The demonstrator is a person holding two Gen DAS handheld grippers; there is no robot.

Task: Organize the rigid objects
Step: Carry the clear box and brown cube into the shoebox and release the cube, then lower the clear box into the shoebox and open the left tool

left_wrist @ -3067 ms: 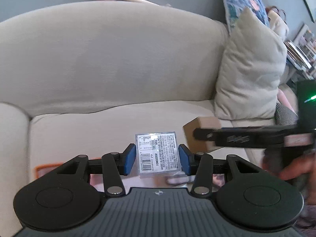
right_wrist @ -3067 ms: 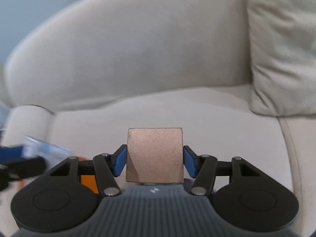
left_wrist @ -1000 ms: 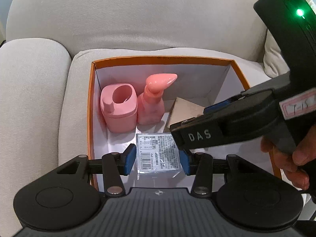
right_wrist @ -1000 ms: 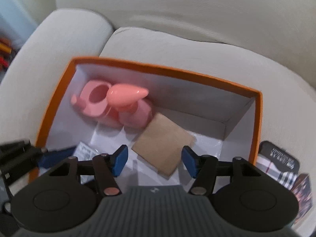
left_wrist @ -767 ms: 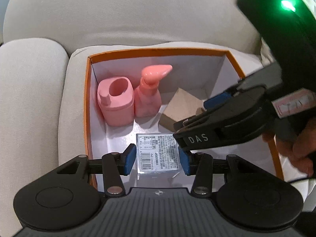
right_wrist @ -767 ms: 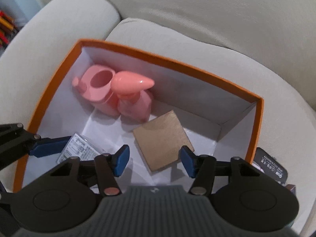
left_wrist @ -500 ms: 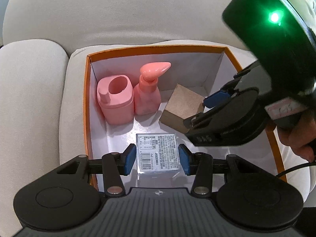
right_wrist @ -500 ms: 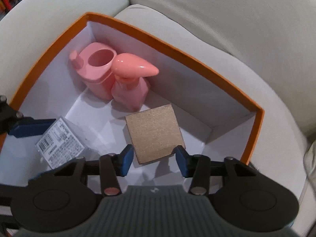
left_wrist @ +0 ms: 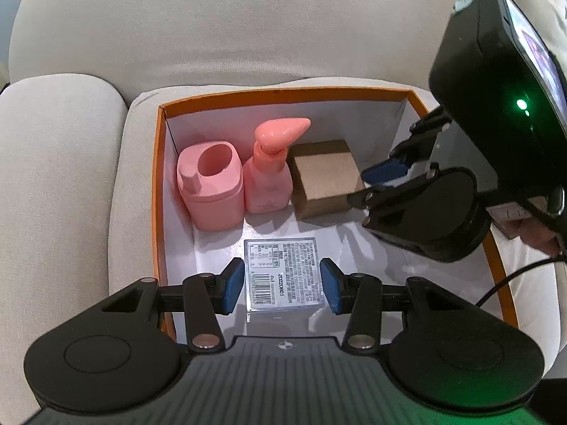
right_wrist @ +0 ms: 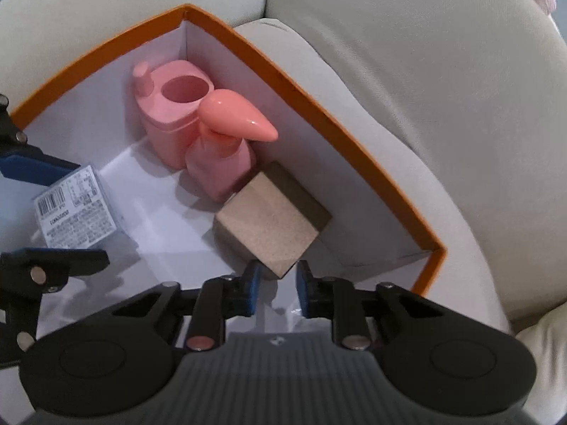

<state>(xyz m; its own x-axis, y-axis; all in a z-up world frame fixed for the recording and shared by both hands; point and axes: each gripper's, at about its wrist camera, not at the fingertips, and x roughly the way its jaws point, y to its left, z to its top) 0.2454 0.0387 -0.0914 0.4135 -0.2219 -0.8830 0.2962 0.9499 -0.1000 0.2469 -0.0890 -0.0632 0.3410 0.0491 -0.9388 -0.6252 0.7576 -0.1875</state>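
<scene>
Since every line below is read off the two wrist views alone, anything past the box rim is left out.

Labelled packet (left_wrist: 283, 273): lies flat on the box floor near the front-left, between the left gripper's blue pads; a narrow gap shows on each side, so it looks let go rather than pinched.

Left gripper (left_wrist: 283, 290): jaws parted slightly wider than the packet, straddling it, holding nothing as far as I can judge.

Brown cardboard cube (right_wrist: 271, 219): sits on the floor toward the back wall, just beside the pump bottle – touching or not, I cannot tell.

Right gripper (right_wrist: 276, 288): jaws narrowed, not fully closed, with the cube's near corner at their mouth; whether the pads touch it I cannot tell.

Pink pump bottle (left_wrist: 270, 173): upright against the back wall, between cube and canister.

Pink canister (left_wrist: 211, 186): upright in the back-left corner.

Orange box (left_wrist: 283, 92): white inside, resting on the sofa (left_wrist: 230, 24) seat by the armrest.

Progress: four items are in the box – three in a row along the back; the packet is not yet lined up.
</scene>
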